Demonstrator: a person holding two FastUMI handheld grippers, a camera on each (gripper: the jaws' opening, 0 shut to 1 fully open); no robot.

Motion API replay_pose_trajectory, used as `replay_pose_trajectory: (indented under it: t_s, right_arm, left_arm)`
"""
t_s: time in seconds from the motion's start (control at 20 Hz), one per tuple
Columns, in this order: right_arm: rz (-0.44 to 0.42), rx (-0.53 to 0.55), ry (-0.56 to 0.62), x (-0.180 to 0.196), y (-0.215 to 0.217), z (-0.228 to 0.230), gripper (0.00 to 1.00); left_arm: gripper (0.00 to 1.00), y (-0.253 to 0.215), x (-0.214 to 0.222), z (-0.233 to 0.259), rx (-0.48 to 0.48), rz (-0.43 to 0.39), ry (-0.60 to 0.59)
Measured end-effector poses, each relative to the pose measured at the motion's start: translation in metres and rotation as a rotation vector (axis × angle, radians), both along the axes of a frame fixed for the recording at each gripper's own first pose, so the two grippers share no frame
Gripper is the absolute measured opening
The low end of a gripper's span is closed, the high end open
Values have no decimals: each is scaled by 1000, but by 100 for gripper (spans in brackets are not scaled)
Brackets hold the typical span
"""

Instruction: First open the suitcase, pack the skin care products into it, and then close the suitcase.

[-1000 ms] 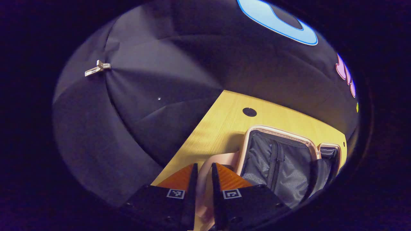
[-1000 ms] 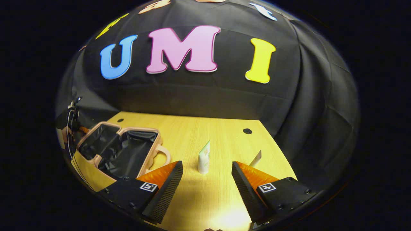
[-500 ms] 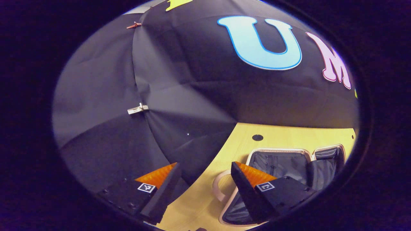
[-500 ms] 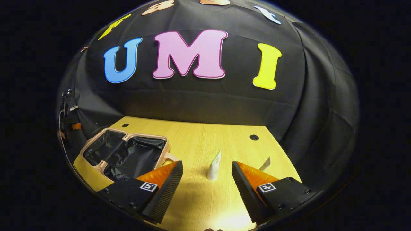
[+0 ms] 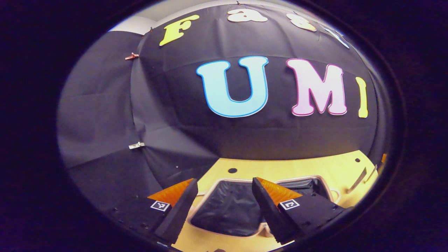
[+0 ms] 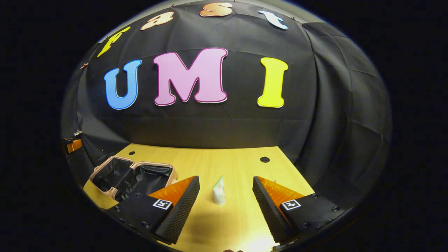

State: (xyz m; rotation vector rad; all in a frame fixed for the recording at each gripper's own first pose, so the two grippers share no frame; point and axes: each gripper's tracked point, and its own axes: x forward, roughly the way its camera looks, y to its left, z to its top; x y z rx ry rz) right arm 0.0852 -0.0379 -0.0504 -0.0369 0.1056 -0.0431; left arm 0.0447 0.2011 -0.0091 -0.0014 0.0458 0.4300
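Hovering over the open suitcase point(image 5: 231, 210), your left gripper point(image 5: 224, 196) had its jaws spread and empty. Your right gripper point(image 6: 225, 194) was likewise wide open, a tube point(image 6: 219, 190) standing upright on the worktop point(image 6: 238, 168) ahead between them.

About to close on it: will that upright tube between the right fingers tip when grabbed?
Likely tippy: the tube stands upright on its narrow cap on the table. It looks small, so probably light. Its flat crimped top suggests a soft body that may squash between the right gripper fingers.
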Motion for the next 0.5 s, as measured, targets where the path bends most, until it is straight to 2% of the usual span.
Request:
replay_pose_trajectory:
  t_s: [0.25,0.4,0.5]
  right_arm:
    - [-29,-6,-2,2,-41,-7,97]
    - [-87,41,20,10,-70,-21,97]
    - [-116,68,37,14,-87,-33,97]
  left_arm:
    - [97,-153,55,-32,-73,-277,-8]
    - [98,-227,83,-54,-126,-424,18]
    - [98,-279,99,-76,-119,-518,41]
